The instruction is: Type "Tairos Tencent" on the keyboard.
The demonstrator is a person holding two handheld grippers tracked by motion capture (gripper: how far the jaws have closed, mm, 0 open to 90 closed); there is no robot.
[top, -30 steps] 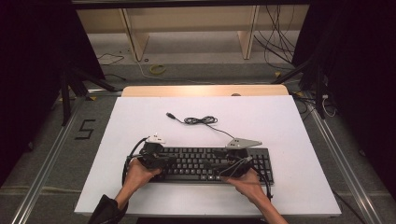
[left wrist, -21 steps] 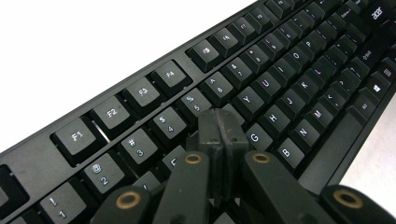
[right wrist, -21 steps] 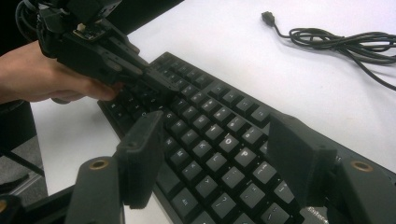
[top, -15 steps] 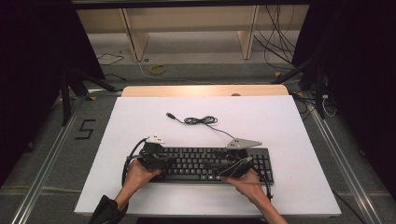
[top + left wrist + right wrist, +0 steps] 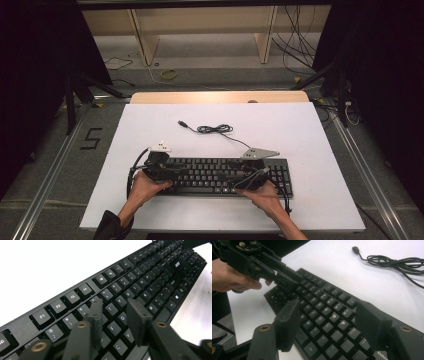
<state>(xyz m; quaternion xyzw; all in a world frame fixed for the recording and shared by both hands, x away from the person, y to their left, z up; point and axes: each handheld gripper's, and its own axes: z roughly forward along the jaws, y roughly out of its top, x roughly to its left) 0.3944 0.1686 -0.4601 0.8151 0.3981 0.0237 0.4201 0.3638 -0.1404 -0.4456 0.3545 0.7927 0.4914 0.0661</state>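
A black keyboard (image 5: 215, 175) lies near the front of the white table top (image 5: 300, 135). Its cable (image 5: 212, 129) coils behind it and ends in a loose USB plug (image 5: 355, 249). My left gripper (image 5: 172, 171) hovers over the keyboard's left half. In the left gripper view its jaws (image 5: 115, 303) stand apart above the letter keys (image 5: 120, 302) with nothing between them; they have just been opening. My right gripper (image 5: 242, 179) is over the right half. In its own view it stands open (image 5: 327, 306) above the keys, facing the left gripper (image 5: 287, 281).
A wooden strip (image 5: 220, 96) runs along the table's back edge. Beyond it are wooden shelf legs (image 5: 142, 40) and floor cables (image 5: 295, 45). A "5" mark (image 5: 92, 138) is on the floor at the left, and metal rails (image 5: 365, 175) flank the table.
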